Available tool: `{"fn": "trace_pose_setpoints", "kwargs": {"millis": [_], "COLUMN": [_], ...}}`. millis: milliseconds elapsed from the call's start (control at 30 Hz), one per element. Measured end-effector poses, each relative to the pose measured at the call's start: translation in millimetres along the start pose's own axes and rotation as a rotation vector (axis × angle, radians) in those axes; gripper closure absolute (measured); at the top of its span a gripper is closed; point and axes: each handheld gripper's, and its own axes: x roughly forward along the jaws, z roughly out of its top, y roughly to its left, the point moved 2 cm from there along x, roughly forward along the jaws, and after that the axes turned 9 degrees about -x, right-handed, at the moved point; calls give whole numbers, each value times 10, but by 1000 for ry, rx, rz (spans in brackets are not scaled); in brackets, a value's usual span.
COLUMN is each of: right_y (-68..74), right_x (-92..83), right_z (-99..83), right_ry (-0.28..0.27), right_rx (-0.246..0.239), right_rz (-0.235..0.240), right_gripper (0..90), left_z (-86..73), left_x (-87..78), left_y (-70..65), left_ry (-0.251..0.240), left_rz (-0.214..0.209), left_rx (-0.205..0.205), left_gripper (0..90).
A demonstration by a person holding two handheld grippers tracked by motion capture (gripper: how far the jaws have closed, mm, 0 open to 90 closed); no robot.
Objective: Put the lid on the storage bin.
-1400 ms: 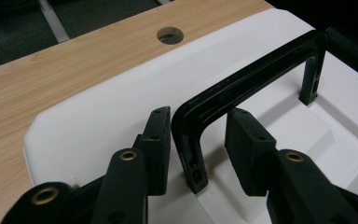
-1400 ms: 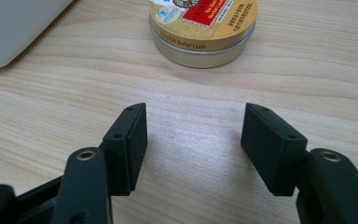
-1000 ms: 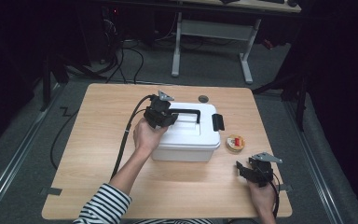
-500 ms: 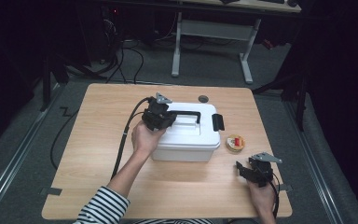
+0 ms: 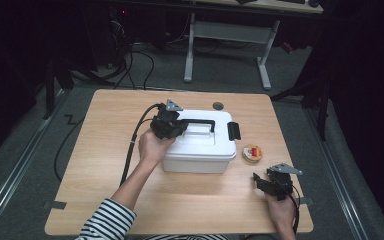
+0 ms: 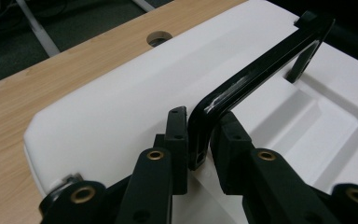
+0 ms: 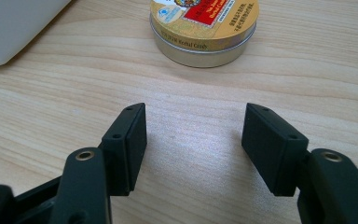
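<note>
- The white box sits mid-counter, and its black handle stands raised from the lid.
- The left gripper is at the handle's near bend; its fingers have just been closing, with the bend between them. In the left gripper view the left pad looks to touch the bar, while a thin gap may remain at the right one, so I would not call it a firm pinch.
- The right gripper rests low at the counter's near right corner, fingers spread with bare wood between them.
- A small round tin with a yellow and red label lies just beyond those fingers, near the box's right end.
- The tin's top edge is cut off in the right gripper view, and its label print is too small to read.
- From the high view the left hand hides the box's left front; the black latch on the right end shows there.
</note>
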Motion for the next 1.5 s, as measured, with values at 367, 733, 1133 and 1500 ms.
{"fn": "trace_pose_setpoints", "kwargs": {"millis": [367,733,1133,1500], "right_y": [2,3,4,6], "right_x": [0,1,1,4], "right_z": [1,2,3,5], "right_ry": [1,2,3,1], "right_rx": [-1,1,0,-1], "right_rz": [0,-1,-1,-1], "right_gripper": [403,403,403,403], "left_z": [-4,67,145,199], "left_x": [-49,-32,-18,2], "left_y": [81,144,246,311], "left_ry": [16,67,133,168], "left_rz": [-52,-136,-227,-299], "left_rx": [23,88,160,225], "left_gripper": [796,796,808,815]}}
